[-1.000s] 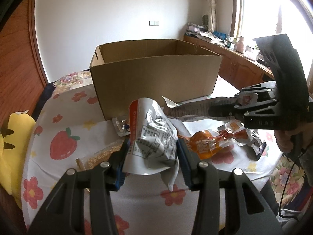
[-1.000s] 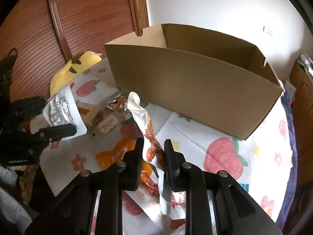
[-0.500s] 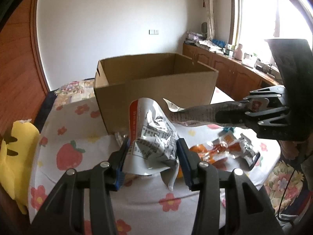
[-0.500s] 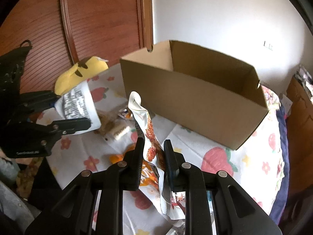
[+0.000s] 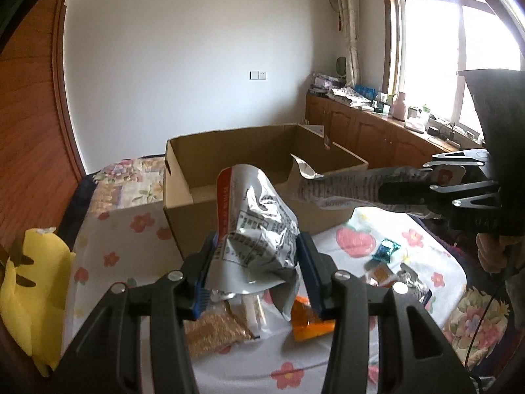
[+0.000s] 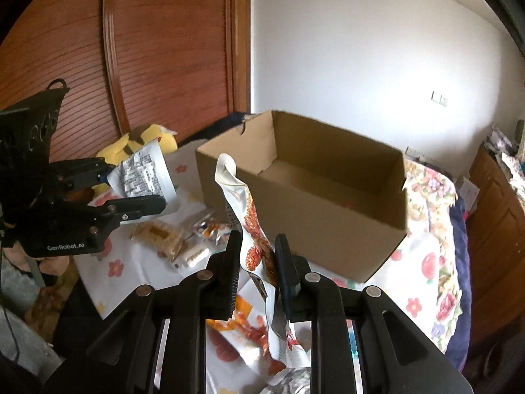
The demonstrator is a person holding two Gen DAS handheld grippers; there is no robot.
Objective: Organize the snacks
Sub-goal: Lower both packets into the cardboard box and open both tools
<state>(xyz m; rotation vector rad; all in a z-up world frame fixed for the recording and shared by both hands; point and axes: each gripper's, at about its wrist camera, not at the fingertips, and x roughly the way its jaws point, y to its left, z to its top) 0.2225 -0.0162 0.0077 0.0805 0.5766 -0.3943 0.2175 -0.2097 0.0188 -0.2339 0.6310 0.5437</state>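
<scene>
Looking from the left wrist, the left gripper [image 5: 256,271] pinches a crumpled silver bag [image 5: 259,226] between its blue pads, above the flowered tablecloth [image 5: 115,229]. Behind it stands an open cardboard box [image 5: 262,164]. At right, the right gripper [image 5: 426,190] holds a long snack bag [image 5: 341,185] whose tip reaches over the box edge. Small snacks [image 5: 216,328] lie on the cloth below.

From the right wrist, the jaws are pressed on the long bag, which shows red pictures, perhaps dried fruit. The box looks empty.
</scene>
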